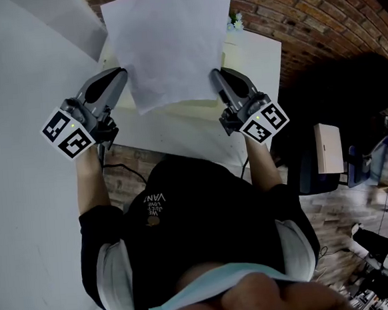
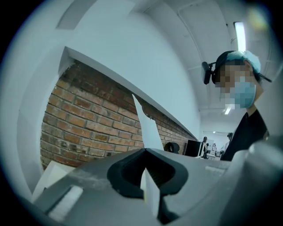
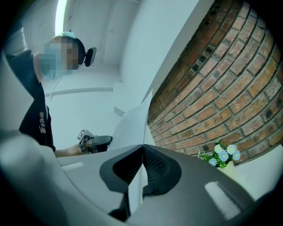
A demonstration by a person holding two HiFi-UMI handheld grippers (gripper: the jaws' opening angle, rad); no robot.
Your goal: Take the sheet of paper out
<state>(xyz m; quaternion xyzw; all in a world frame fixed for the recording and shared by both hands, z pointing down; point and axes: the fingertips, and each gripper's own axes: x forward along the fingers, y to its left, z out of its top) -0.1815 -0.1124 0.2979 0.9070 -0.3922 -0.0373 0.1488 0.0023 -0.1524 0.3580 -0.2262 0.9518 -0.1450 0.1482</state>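
paper [image 1: 168,42] above table [image 1: 261,57] | flowers [image 1: 236,22] at far edge | brick wall [image 1: 316,11] behind

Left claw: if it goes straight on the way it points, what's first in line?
Only the sheet of paper that the left claw itself grips; beyond it, probably the brick wall, depth unclear.

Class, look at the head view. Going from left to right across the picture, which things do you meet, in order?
The left gripper, jaws shut on the paper's edge → sheet of paper → right gripper, jaws also shut on it → pale box at the far right.
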